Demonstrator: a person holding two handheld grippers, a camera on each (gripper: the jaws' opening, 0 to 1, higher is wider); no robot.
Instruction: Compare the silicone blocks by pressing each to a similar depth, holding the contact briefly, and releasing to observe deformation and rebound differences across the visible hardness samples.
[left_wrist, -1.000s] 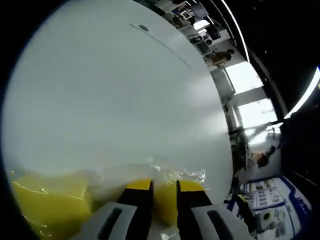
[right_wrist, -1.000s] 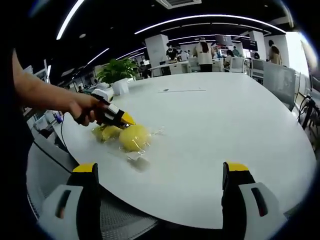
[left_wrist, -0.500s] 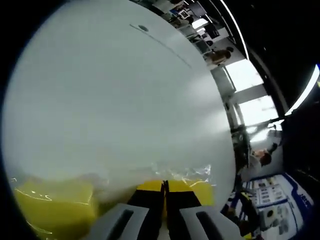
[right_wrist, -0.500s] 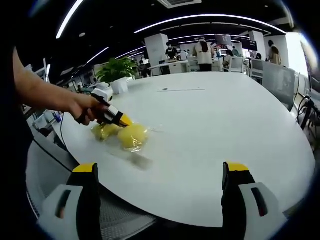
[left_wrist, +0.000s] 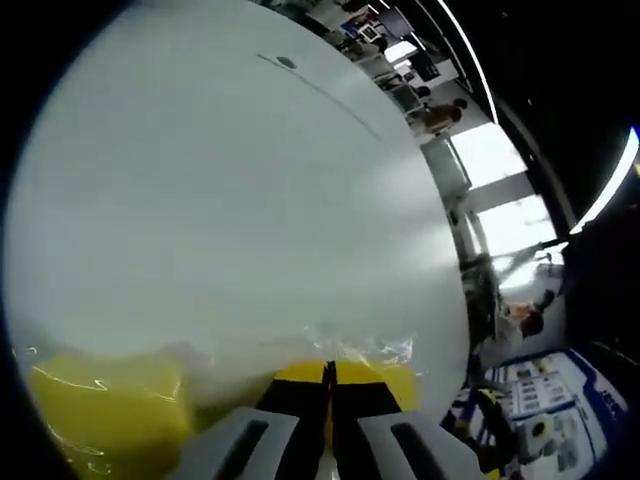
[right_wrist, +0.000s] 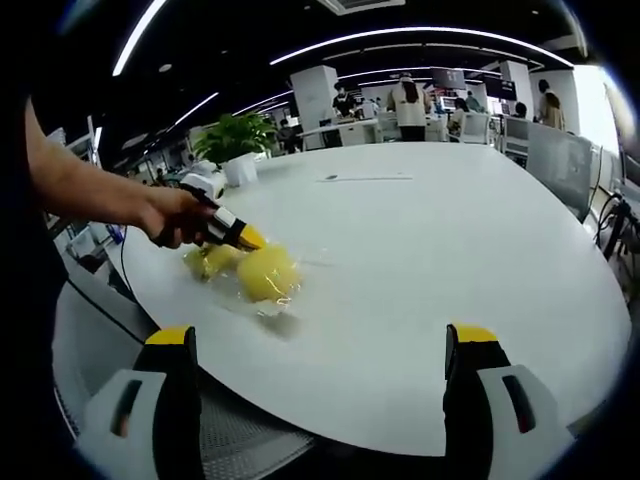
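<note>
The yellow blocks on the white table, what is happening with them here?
A person is testing yellow silicone blocks wrapped in clear plastic on a round white table. The person's hand holds the left gripper, its jaws closed together and their tips pressed against the rounder block. A second, flatter yellow block lies right beside it. The right gripper hangs back at the table's near edge, jaws wide open, holding nothing.

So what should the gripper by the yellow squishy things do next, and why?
Probably lift the left gripper a little off the yellow silicone block and let it spring back. Its jaws are closed together, with the tips at the wrapped block. A second yellow block lies beside it on the white table, not yet pressed. The right gripper hangs open, well back from both.
</note>
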